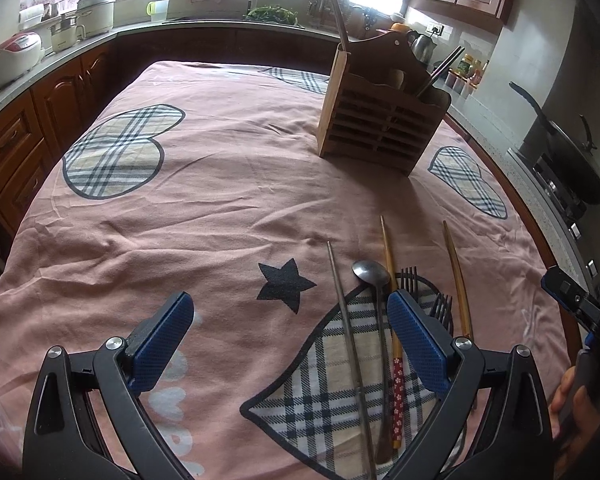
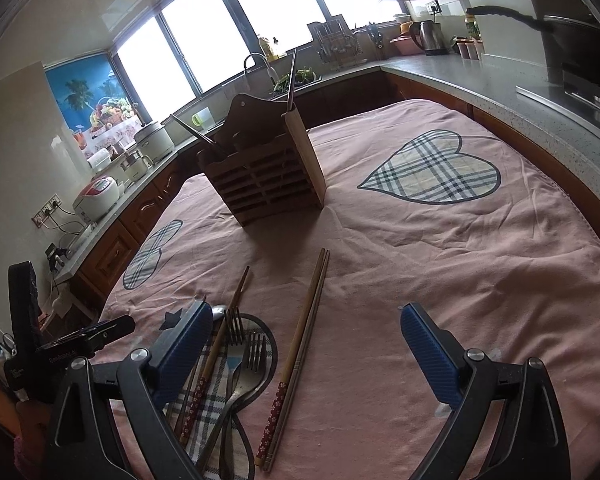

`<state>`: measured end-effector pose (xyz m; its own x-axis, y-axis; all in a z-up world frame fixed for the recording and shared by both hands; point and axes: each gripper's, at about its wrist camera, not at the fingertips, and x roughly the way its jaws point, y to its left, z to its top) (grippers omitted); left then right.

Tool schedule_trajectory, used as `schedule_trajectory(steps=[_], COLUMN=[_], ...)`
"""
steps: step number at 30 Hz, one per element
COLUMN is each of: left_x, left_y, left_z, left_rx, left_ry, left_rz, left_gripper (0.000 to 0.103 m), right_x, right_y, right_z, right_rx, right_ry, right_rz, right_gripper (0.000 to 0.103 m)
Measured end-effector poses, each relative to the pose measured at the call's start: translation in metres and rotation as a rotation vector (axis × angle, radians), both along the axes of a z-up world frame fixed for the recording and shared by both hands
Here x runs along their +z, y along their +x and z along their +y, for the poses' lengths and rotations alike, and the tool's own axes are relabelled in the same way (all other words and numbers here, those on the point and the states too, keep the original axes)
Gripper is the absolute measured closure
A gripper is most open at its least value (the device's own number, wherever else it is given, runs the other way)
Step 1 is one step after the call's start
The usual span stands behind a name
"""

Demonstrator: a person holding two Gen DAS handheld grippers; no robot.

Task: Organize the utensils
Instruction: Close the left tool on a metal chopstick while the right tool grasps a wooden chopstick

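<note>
Wooden caddy (image 1: 380, 120) is sitting at 12 o'clock on the bench (image 1: 220, 200), already holding a few pieces: one metal rod (image 1: 337, 12) standing at its left end, dark chopsticks (image 1: 440, 70) leaning at its right. Most of the job is looking undone. Lying loose at 5 o'clock in the left view: metal chopstick (image 1: 342, 320), spoon (image 1: 370, 274), two forks (image 2: 244, 340), wooden chopstick (image 1: 456, 276). A chopstick pair (image 2: 300, 356) is lying at 6 o'clock in the right view. Left gripper (image 1: 290, 332) is hanging released, empty; right gripper (image 2: 306, 344) likewise spread wide, straddling that pair, not touching.
</note>
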<state>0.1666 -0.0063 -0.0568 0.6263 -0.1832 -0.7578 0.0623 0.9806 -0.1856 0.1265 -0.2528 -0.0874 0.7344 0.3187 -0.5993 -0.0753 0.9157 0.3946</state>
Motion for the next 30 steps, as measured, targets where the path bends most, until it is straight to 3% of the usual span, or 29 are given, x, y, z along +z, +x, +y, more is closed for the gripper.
schedule_trajectory(steps=[6,8,14,30], left_x=[-0.001,-0.003,-0.016,-0.045], left_y=[0.011,0.015,0.034,0.071], left_z=[-0.012,-0.015,-0.019,-0.040], left_rx=[-0.034,-0.041,-0.051,-0.129], left_ry=[0.026,0.031,0.047,0.106], left_rz=[0.009,0.018,0.070,0.154], left_gripper=[0.010,0.013,0.025,0.046], right_x=[-0.007,-0.011,-0.021,-0.054], right_y=[0.014,0.020,0.042,0.105], right_z=[0.003,0.004,0.011,0.034], right_rx=[0.006,0.010,0.033,0.082], right_ry=[-0.025,-0.029,-0.047,-0.183], right_rz=[0.037,0.053,0.106,0.263], right_gripper=[0.032,0.044,0.063,0.090])
